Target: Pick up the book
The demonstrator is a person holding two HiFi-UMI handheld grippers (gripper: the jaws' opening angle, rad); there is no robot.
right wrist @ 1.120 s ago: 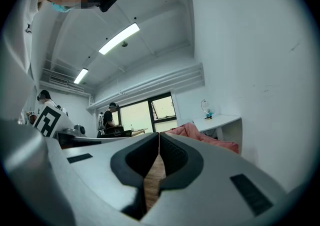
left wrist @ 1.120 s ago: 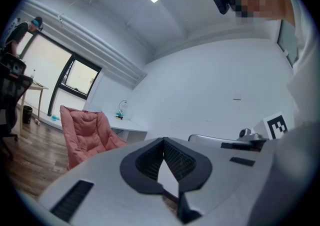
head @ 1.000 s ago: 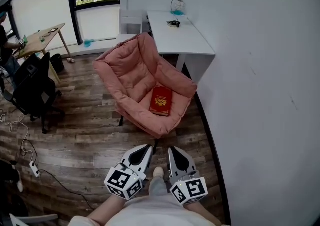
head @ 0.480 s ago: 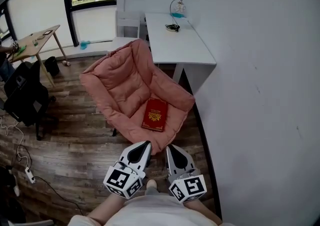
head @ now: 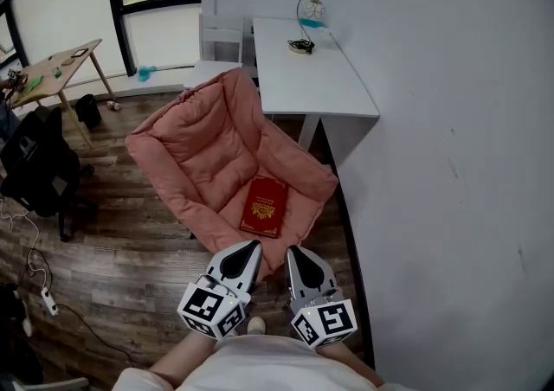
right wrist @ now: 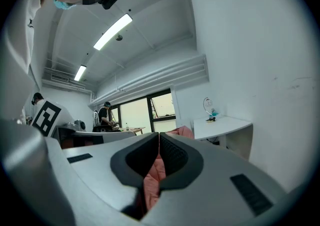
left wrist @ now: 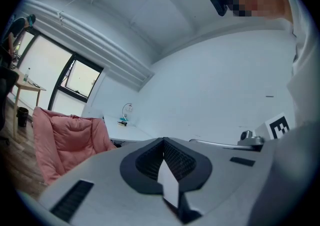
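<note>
A red book (head: pixel 265 206) with a gold emblem lies flat on the seat of a pink cushioned chair (head: pixel 208 143). In the head view my left gripper (head: pixel 245 250) and right gripper (head: pixel 293 253) are held side by side just short of the chair's front edge, pointing level toward it. Both are shut with nothing between their jaws. The left gripper view shows the shut left gripper (left wrist: pixel 163 142) with the pink chair (left wrist: pixel 65 140) at the left. The right gripper view shows the shut right gripper (right wrist: pixel 158 136) with pink cushion (right wrist: pixel 152 182) behind it. The book is in neither gripper view.
A white desk (head: pixel 312 69) with a small lamp (head: pixel 310 10) stands behind the chair against the white wall (head: pixel 450 164). A black office chair (head: pixel 35 175) and a wooden table (head: pixel 56 69) are at the left. Cables (head: pixel 39 290) lie on the wood floor.
The chair and book have drawn nearer to both grippers in the head view. Both grippers stay shut and side by side.
</note>
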